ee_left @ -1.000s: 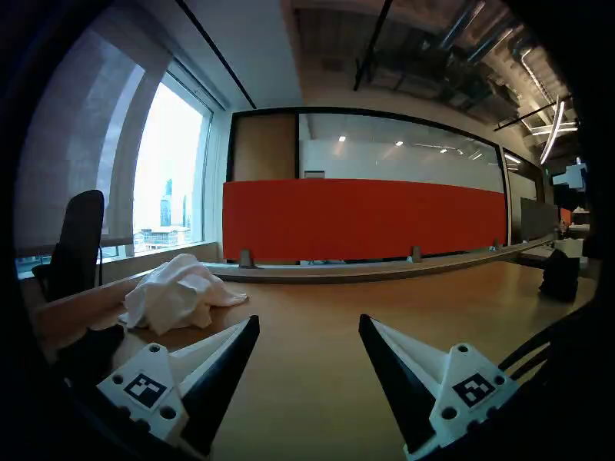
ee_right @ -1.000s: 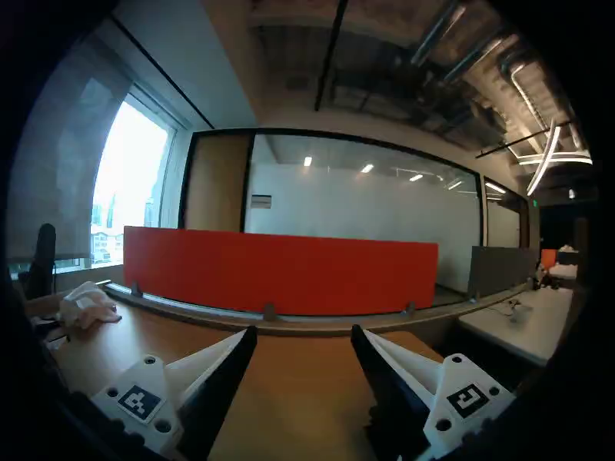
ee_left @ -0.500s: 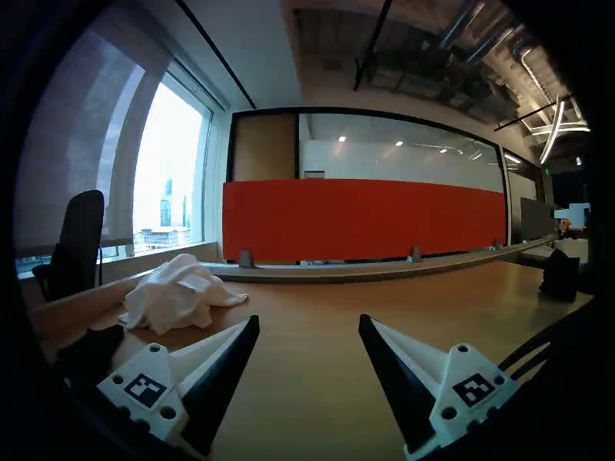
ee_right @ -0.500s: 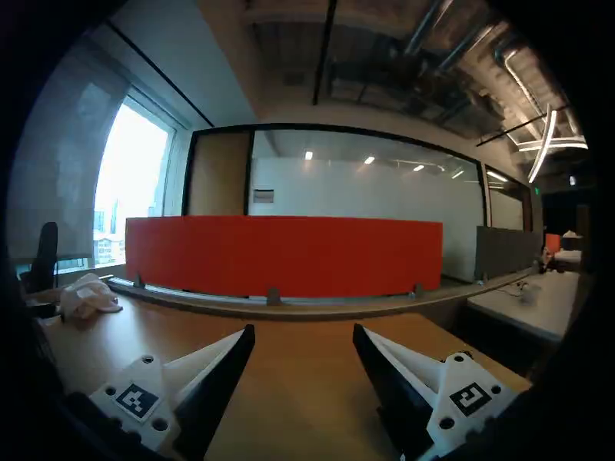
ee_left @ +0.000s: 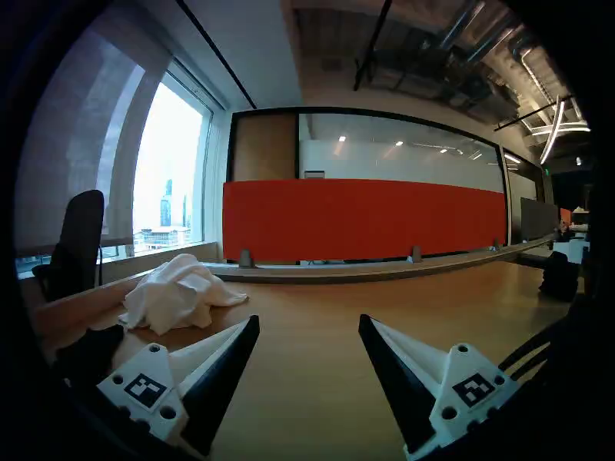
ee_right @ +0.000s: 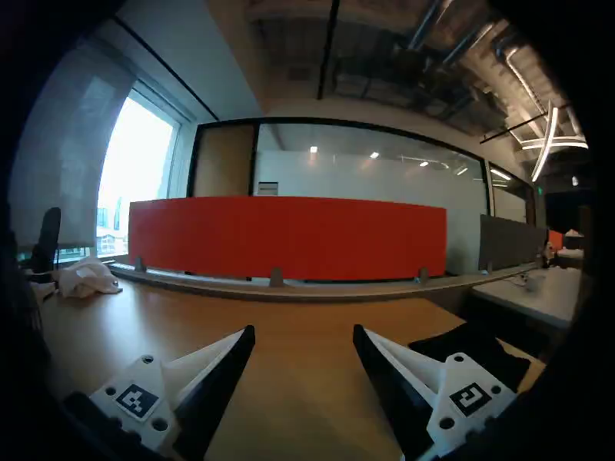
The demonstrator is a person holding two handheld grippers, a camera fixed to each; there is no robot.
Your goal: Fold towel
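Currently left gripper (ee_left: 307,317) and right gripper (ee_right: 303,329) fingers spread wide, empty; towel (ee_left: 178,293) lies crumpled apart.

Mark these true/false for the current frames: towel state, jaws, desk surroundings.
1. The towel lies on the desk. True.
2. The left gripper and the right gripper both have open, empty jaws. True.
3. The towel is folded flat. False: it is a crumpled heap.
4. A red divider stands along the desk's far edge. True.
5. The towel touches the left gripper. False: it lies ahead and to the left, apart from it.
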